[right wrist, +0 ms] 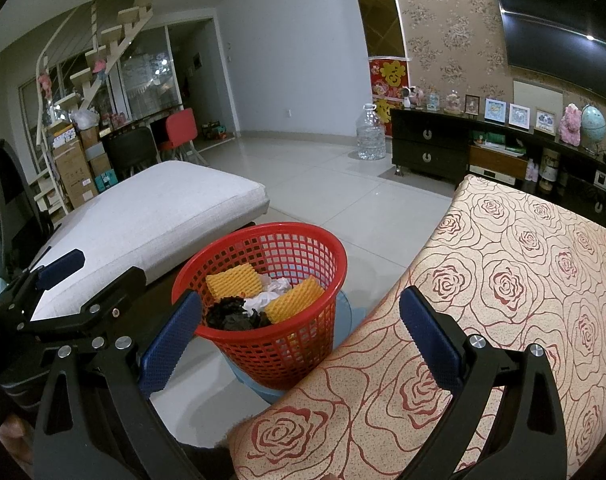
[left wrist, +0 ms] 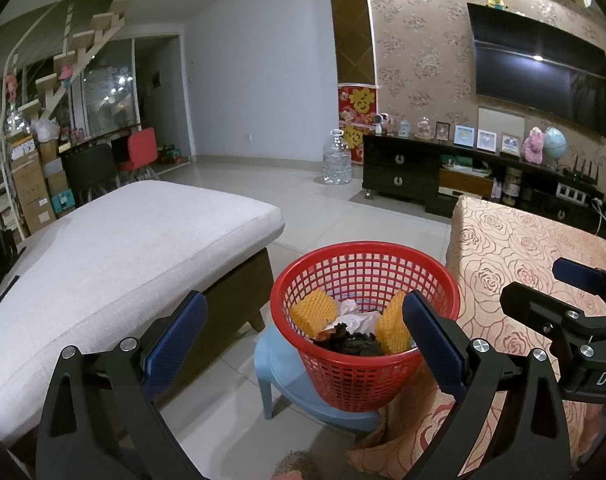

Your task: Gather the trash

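Left wrist view: left gripper [left wrist: 303,334] is hanging wide open, empty, before the red mesh basket [left wrist: 431,284] that is holding yellow foam netting [left wrist: 313,311], crumpled paper and dark scraps. Basket is perching on a small blue stool [left wrist: 275,364]; a nudge risks tipping it.

Right wrist view: right gripper [right wrist: 301,336] is gaping, empty, over the rose-patterned cloth [right wrist: 503,280]. Stool is sitting mostly hidden; any remaining trash is lying outside the frame.
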The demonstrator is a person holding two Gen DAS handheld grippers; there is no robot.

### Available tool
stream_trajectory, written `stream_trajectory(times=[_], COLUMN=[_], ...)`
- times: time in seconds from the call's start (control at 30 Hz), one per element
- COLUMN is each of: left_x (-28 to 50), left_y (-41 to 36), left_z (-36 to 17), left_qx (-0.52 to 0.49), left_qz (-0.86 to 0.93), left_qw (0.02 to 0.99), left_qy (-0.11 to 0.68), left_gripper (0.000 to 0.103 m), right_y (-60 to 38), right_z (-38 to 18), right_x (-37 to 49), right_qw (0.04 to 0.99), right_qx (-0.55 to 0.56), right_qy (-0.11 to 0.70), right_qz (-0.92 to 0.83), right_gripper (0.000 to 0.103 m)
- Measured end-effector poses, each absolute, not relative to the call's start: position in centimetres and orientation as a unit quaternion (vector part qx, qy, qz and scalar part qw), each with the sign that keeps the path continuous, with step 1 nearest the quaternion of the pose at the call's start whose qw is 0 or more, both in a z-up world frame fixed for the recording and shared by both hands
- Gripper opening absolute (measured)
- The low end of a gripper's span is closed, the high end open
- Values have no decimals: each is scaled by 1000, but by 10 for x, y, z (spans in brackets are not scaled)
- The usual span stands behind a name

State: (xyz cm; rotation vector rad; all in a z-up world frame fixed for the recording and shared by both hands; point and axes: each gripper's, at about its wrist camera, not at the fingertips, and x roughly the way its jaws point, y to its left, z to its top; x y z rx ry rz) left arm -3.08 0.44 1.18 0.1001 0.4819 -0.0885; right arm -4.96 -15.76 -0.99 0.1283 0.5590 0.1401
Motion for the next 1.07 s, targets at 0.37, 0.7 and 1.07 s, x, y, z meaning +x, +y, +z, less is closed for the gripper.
stream_trajectory(times=[0.37, 0.7, 1.07], left_x=[-32, -34, -30], left_y=[4, 4, 3], left_z=[12, 11, 12], left_qx=[49, 52, 31], left_qz=[-45, -52, -70], left_qw=[969, 971, 965], left_qy=[239, 229, 252], left_gripper=[95, 95, 95], right_y=[-158, -159, -272], right_z=[-9, -16, -41], right_x=[-49, -53, -86], right_qw=[957, 954, 939], right_qx=[64, 72, 123], right_qy=[276, 282, 314], right_qz=[69, 65, -65], right_gripper=[96, 96, 96])
